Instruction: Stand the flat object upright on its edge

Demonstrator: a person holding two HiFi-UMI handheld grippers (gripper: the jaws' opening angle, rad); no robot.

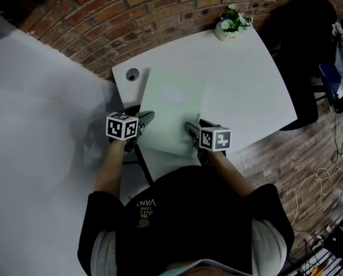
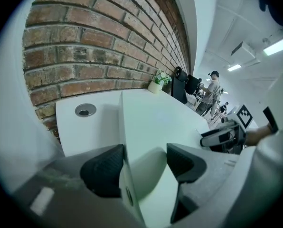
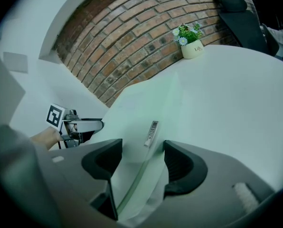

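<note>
A flat, pale-green board [image 1: 174, 105] lies face-down on the white desk [image 1: 246, 79]. It covers the desk's near-left part, and its short near edge lies along the desk's front edge, where the person stands. It is not upright; its broad face rests on the desk top.

The left gripper [image 1: 147, 119] is at the desk's near-left corner, angled down onto the board's near-left corner. In the left gripper view its jaws [image 2: 144, 163] stand apart and straddle the board's [image 2: 155, 122] long edge. One black pad sits right against that edge on the desk side. The other hangs over the board's top face with a gap and a shadow under it, so nothing is clamped.

The right gripper [image 1: 191, 130] is at the desk's front edge, at the board's near-right corner. In the right gripper view its jaws [image 3: 142, 158] are also spread, and the board's [image 3: 146, 108] edge runs up between them. That edge carries a small label, and neither pad clearly presses on it.

Each gripper shows in the other's view, the right gripper [image 2: 217, 137] and the left gripper [image 3: 87, 125].

A small potted plant [image 1: 232, 30] stands at the desk's far edge, against the brick wall [image 1: 131, 16]. A round cable hole [image 1: 132, 73] sits in the desk's far-left corner. A black chair [image 1: 304, 27] stands off the desk's right end.
</note>
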